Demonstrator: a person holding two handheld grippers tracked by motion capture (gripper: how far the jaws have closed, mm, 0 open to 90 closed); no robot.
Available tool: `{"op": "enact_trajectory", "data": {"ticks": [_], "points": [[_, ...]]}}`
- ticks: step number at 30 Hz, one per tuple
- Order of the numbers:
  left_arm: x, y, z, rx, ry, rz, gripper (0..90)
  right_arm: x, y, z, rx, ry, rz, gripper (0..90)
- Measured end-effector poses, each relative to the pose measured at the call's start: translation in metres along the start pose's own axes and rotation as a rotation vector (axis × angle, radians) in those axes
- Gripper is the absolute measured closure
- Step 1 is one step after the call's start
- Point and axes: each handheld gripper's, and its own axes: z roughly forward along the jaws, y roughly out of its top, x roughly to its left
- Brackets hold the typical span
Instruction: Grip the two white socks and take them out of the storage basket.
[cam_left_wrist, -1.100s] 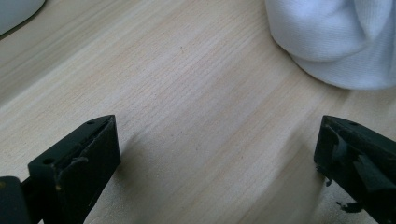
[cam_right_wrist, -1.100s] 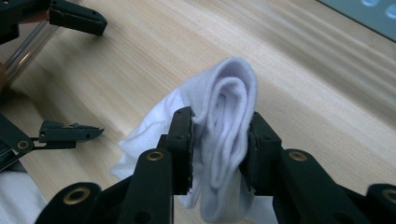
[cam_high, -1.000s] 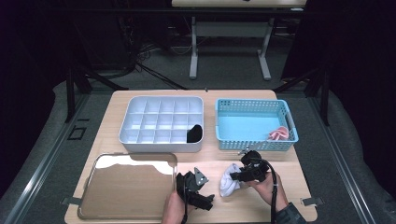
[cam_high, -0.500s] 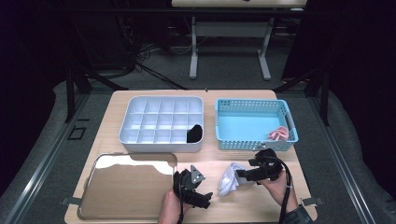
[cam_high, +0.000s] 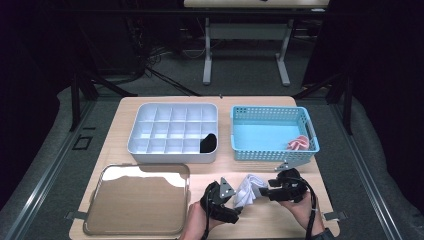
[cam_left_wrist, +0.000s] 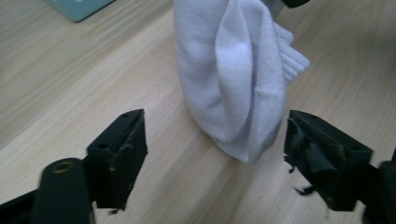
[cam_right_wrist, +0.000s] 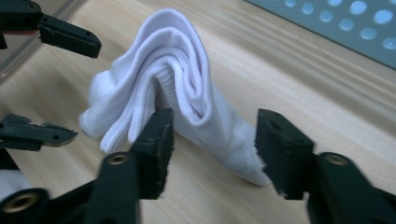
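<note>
White sock mid-fold at the front of the table, not yet stowed.

White sock (cam_high: 246, 190) lies bunched on bare wood of the table (cam_high: 280, 220), between the two tools. Left gripper (cam_left_wrist: 215, 140): jaws just been closing, yet pads stand clear either side of the sock's toe end; nothing grasped. Right gripper (cam_right_wrist: 214, 140): jaws also just been closing, straddling the other end; inner pad looks tucked against a fold, but a firm pinch is not evident, so I read it as unclenched. Done so far, by the look: one dark bundle (cam_high: 208, 143) sits in a front compartment of the white divider tray (cam_high: 150, 150). Left: finish rolling this sock, tray it; pink item (cam_high: 298, 144) waits in the blue basket (cam_high: 270, 153).
</note>
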Motion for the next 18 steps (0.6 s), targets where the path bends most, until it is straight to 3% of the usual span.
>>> {"op": "enact_trajectory", "data": {"ticks": [3,6,13,18], "points": [[0.002,0.001,0.004,0.003,-0.034,0.004,29.1,0.002,-0.001,0.006,0.022,-0.011,-0.014,63.3],[0.003,0.003,0.006,-0.004,-0.040,0.018,43.0,0.004,0.000,0.008,0.024,-0.010,-0.020,71.2],[0.009,0.003,0.010,-0.024,-0.091,-0.009,73.0,0.003,0.002,0.007,0.019,-0.002,-0.011,77.9],[0.013,0.001,0.008,-0.042,-0.124,-0.054,81.6,0.002,0.004,0.005,0.040,-0.001,-0.011,79.0]]}}
